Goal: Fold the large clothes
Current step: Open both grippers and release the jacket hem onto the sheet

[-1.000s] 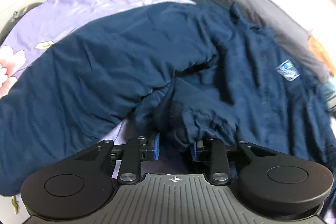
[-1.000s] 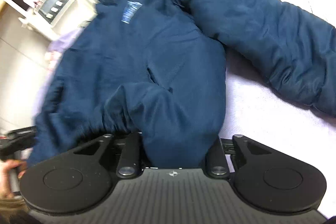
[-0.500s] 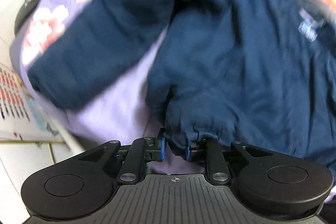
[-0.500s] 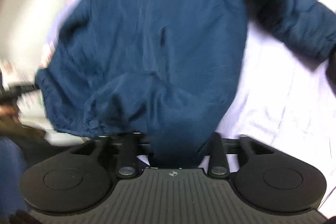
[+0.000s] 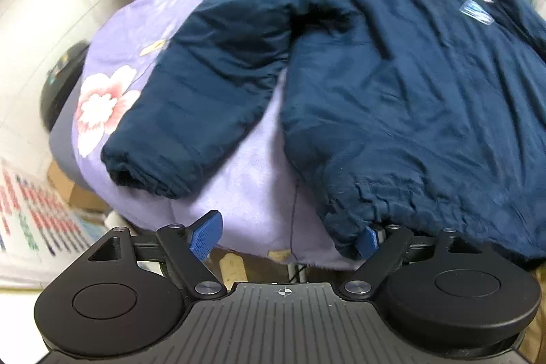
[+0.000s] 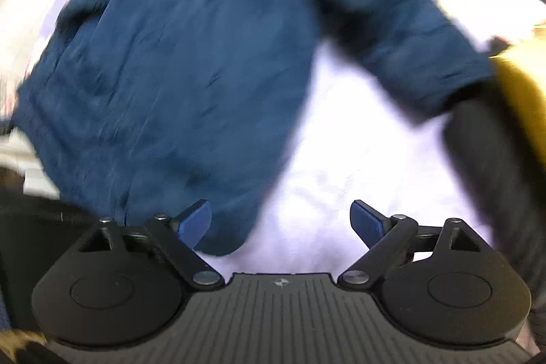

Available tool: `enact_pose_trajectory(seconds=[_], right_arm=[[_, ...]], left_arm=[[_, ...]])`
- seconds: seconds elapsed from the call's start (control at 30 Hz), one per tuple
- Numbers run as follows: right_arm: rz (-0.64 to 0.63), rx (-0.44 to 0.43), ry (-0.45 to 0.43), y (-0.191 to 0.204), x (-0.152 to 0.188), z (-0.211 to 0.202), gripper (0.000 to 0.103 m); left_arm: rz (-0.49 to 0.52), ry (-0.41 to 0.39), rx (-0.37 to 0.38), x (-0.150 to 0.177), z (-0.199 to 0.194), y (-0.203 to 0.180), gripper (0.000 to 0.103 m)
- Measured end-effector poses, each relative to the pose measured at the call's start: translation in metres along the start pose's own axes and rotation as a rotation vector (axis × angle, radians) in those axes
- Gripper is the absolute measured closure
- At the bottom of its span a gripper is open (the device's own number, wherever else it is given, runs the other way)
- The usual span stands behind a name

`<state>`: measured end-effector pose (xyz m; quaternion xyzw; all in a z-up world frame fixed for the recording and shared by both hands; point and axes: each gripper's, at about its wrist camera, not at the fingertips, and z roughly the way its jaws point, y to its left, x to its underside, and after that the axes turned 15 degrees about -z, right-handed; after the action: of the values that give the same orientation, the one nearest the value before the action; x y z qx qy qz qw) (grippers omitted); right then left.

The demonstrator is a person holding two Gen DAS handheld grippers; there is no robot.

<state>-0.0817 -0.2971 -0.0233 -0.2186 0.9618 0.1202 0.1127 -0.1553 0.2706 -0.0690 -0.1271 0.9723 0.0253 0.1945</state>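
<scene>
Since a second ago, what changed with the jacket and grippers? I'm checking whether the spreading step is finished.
Both let go. The left hand-held gripper and the right hand-held gripper each held a bunch of the navy jacket at its hem; their jaws have just been opening and now stand wide, gripping nothing. The bunched hem dropped flat onto the purple floral blanket. The jacket stayed front up, with both sleeves out to the sides.

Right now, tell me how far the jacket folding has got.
Done: the jacket lies spread flat, front up, on the purple blanket, both sleeves out to the sides. In hand: nothing. The left claw and right claw have just been opening, and both stand open with the hem released. Left: every fold. The left sleeve and right sleeve are not yet brought over the body.
</scene>
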Motion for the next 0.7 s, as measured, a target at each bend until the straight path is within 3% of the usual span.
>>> enact_pose_trajectory(seconds=[0.07,0.13,0.2,0.33,0.47,0.5,0.6,0.7], right_arm=[[0.061,-0.024,-0.072,-0.019,-0.008,-0.011,0.013],[0.108,-0.032,-0.134,-0.032,-0.018,-0.011,0.013],[0.128,-0.059,-0.173,-0.039,-0.031,-0.004,0.013],[0.179,-0.163,-0.251,-0.049,-0.059,0.018,0.013],[0.305,-0.234,-0.3,-0.052,-0.09,0.054,0.013],[0.347,-0.242,-0.303,-0.052,-0.097,0.062,0.013],[0.431,-0.266,-0.303,-0.047,-0.11,0.084,0.017],[0.479,-0.253,-0.294,-0.038,-0.115,0.093,0.018]], left_arm=[[0.064,0.019,0.006,0.005,-0.008,0.0,0.0],[0.103,0.0,-0.043,0.008,-0.018,0.001,0.0],[0.052,-0.027,-0.066,0.001,-0.027,0.01,0.0],[-0.16,-0.167,-0.094,-0.034,-0.061,0.025,0.0],[-0.082,-0.242,-0.088,-0.078,-0.052,-0.014,0.0],[-0.101,-0.239,-0.071,-0.086,-0.041,-0.022,0.0],[-0.251,-0.203,0.164,-0.109,-0.001,-0.035,0.0],[-0.429,-0.202,0.232,-0.131,0.047,-0.042,0.0]])
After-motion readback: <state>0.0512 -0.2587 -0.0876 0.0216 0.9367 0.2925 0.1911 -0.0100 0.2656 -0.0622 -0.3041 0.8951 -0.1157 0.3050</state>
